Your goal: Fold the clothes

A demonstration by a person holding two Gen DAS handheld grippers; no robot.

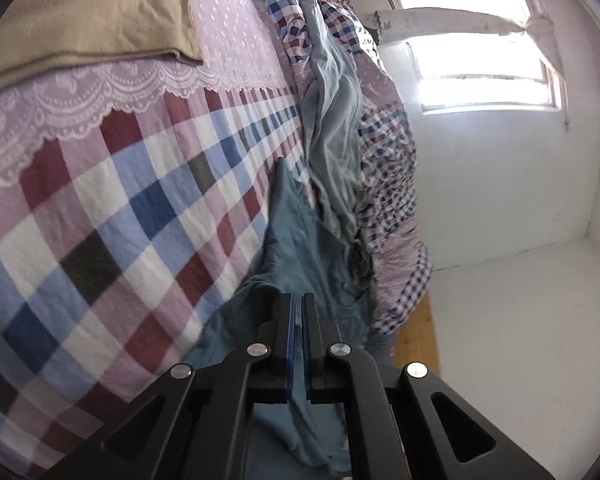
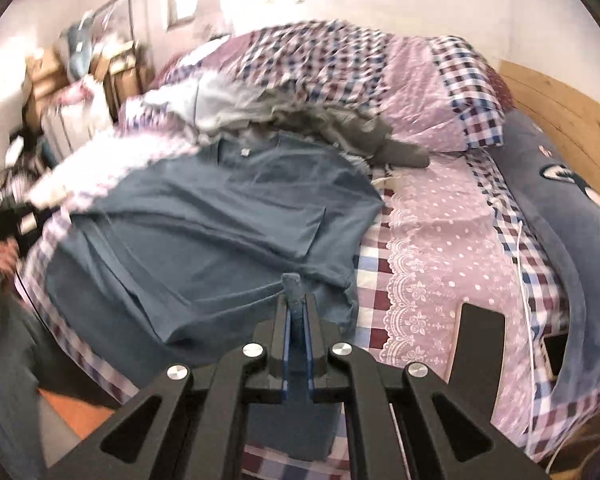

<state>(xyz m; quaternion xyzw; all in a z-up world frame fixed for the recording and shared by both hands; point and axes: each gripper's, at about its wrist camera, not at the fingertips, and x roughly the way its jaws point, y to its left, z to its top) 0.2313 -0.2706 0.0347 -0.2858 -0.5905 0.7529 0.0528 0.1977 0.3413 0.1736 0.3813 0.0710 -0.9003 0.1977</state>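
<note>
1. Only the right wrist view is showing the whole blue shirt (image 2: 220,216) lying on the bed (image 2: 432,240), collar pointing toward the pillows.
2. Right tongs (image 2: 296,304) and left tongs (image 1: 299,304) are each pinching its fabric.

One bed (image 2: 432,216) serves as landmark, and everything counts from it. On it lies one blue shirt (image 2: 220,216), spread across the near left part. Behind the shirt, toward the bed's far side, sit two loose garments: one pale grey (image 2: 220,104) and one dark grey (image 2: 364,132). One bunched checked quilt (image 2: 340,64) lies along the far edge. One long navy pillow (image 2: 560,216) runs down the bed's right side. One beige cloth (image 1: 84,16) rests folded on the bed. Two grippers show, a left gripper (image 1: 299,300) and a right gripper (image 2: 299,300), both at the bed's near edge. One window (image 1: 472,40) is set in the wall beyond the bed.
</note>
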